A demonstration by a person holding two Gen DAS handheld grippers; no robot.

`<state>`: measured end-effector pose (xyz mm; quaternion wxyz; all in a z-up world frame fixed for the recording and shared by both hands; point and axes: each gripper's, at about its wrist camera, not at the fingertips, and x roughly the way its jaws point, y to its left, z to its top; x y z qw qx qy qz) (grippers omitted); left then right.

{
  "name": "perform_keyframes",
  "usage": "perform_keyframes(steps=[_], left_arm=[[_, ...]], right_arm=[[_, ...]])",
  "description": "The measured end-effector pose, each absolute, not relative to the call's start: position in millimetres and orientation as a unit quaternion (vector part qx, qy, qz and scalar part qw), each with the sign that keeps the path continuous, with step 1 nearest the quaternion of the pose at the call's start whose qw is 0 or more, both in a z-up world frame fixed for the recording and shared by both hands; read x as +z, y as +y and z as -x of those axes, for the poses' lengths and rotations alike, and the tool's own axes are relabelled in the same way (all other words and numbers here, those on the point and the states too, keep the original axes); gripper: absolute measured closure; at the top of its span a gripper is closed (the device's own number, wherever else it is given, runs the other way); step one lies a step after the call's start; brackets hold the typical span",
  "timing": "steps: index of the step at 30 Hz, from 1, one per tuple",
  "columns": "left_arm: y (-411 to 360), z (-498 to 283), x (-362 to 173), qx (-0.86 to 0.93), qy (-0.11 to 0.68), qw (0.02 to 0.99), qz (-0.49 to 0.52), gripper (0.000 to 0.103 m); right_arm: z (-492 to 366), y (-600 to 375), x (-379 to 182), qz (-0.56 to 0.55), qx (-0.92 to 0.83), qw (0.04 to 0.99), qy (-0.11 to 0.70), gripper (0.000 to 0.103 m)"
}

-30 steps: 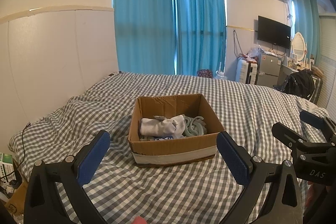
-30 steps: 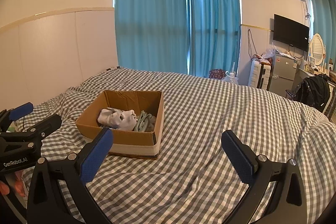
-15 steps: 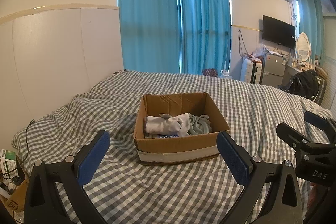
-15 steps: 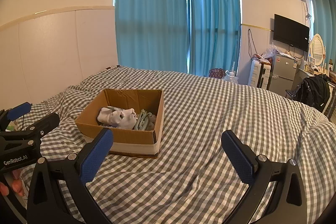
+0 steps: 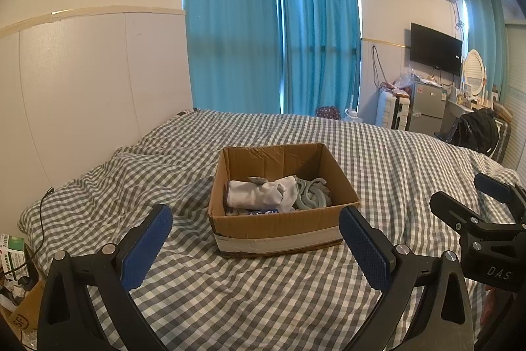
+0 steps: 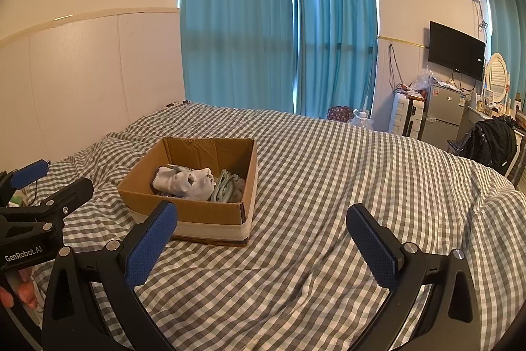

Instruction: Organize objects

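Cardboard box [image 5: 279, 219] ahead of left hand-held gripper [image 5: 254, 244].

Matt cardboard box [image 5: 279, 224], taped base; checked cloth bedcover [image 5: 378, 153].

Open cardboard box [image 5: 282, 219] upright on bed; inside, white cloth bundle [image 5: 259, 193], grey-green pieces [image 5: 310, 194] beside.

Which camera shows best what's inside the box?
The left wrist view. It faces the box nearly head-on and looks down on the white cloth and grey-green items. In the right wrist view the box sits off to the side, its near wall hiding more.
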<state>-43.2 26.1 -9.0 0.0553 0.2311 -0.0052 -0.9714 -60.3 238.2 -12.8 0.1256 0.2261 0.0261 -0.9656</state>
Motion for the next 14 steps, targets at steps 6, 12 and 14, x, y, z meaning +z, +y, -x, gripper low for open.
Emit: perform_keyframes(steps=[6,12,14], left_arm=[[25.9,43.0,-8.8,-0.971,-0.005,0.055,-0.231,0.000],[25.8,42.6,-8.5,-0.971,-0.003,0.052,-0.232,0.000],[26.2,43.3,-8.2,-0.971,-0.005,0.051,-0.232,0.000]], right_arm=[[61.1,237.4,-13.5,-0.227,-0.965,0.125,0.026,0.000],[61.6,236.0,-15.1,-0.230,-0.965,0.125,0.027,0.000],[62.1,235.3,-16.0,-0.230,-0.965,0.124,0.028,0.000]])
